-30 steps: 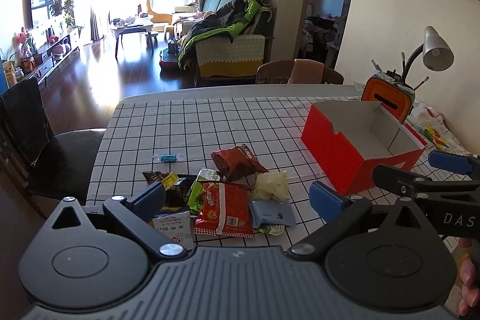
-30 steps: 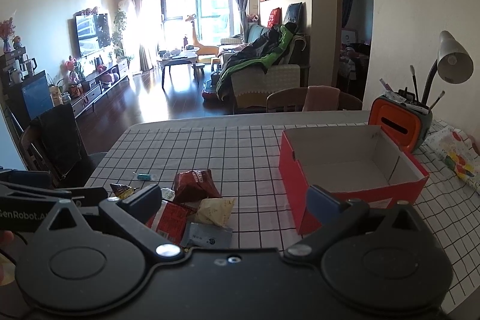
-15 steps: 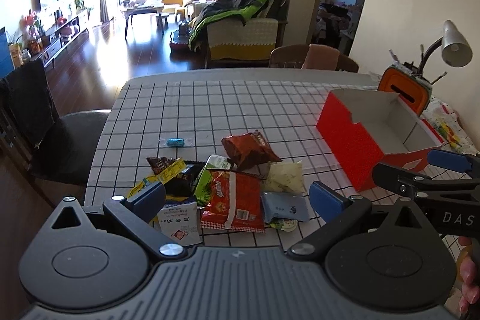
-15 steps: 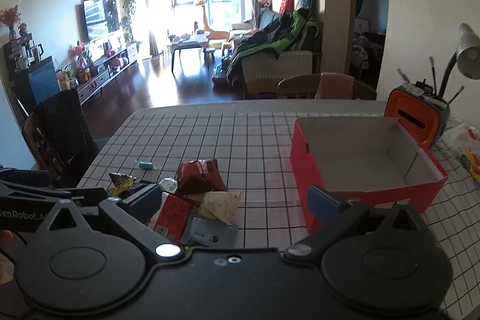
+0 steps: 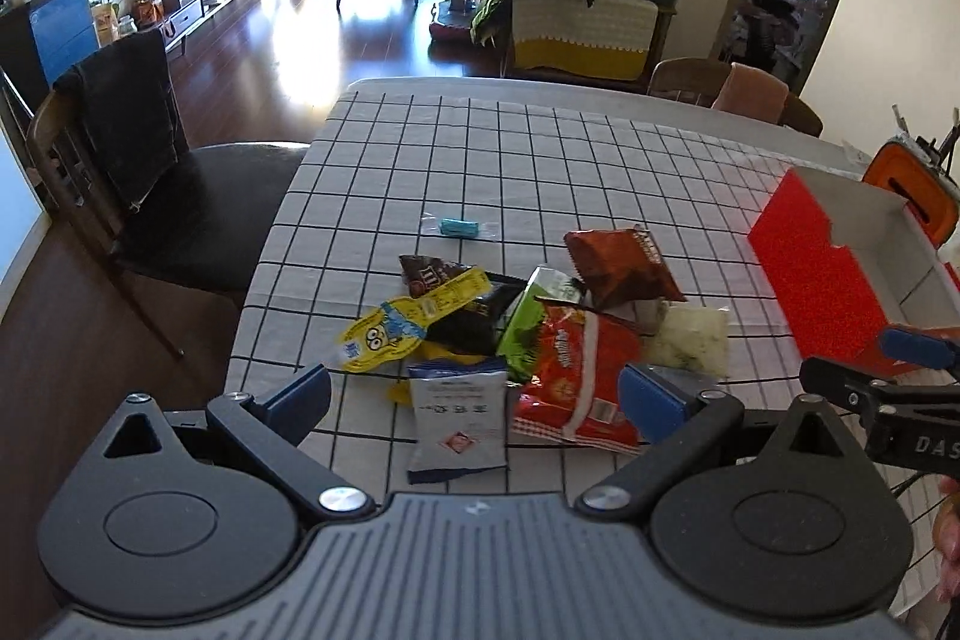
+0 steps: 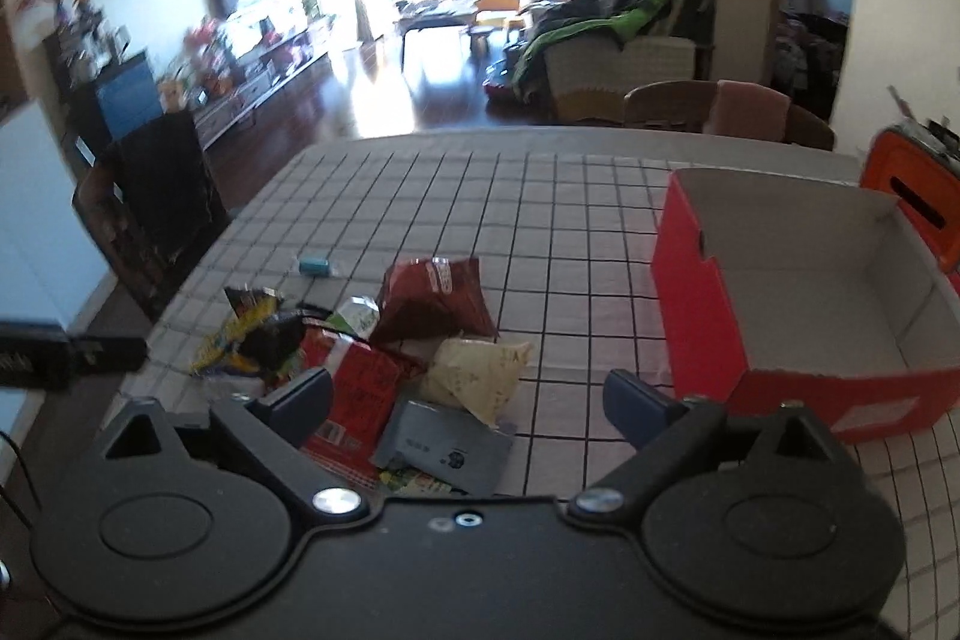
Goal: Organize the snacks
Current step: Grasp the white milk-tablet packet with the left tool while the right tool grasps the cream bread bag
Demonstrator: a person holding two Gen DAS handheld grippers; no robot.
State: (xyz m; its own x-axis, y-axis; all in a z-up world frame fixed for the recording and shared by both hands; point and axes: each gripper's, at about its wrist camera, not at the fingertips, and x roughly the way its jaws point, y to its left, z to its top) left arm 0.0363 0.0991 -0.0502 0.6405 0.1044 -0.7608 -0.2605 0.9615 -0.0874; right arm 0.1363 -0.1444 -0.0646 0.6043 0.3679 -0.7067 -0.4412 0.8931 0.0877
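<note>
A pile of snack packets lies on the checked tablecloth (image 5: pixel 480 160): a red packet (image 5: pixel 576 376), a white-and-blue packet (image 5: pixel 456 412), a yellow cartoon packet (image 5: pixel 408 328), a brown packet (image 5: pixel 624 262), a pale packet (image 5: pixel 690 340) and a green one (image 5: pixel 528 322). A small blue candy (image 5: pixel 459 227) lies apart, farther back. An open red box (image 6: pixel 780 292) stands empty to the right. My left gripper (image 5: pixel 474 394) is open just above the pile's near edge. My right gripper (image 6: pixel 468 400) is open over the grey packet (image 6: pixel 444 448) and pale packet (image 6: pixel 474 376).
An orange pen holder (image 6: pixel 918 196) stands behind the box. A dark chair (image 5: pixel 150 196) stands at the table's left side and wooden chairs (image 5: pixel 732 91) at the far side. The right gripper shows at the right edge of the left wrist view (image 5: pixel 888 370).
Both grippers have moved forward and tilted down toward the snack pile, which now fills more of each view. Both stay open. The snacks and box have not moved.
</note>
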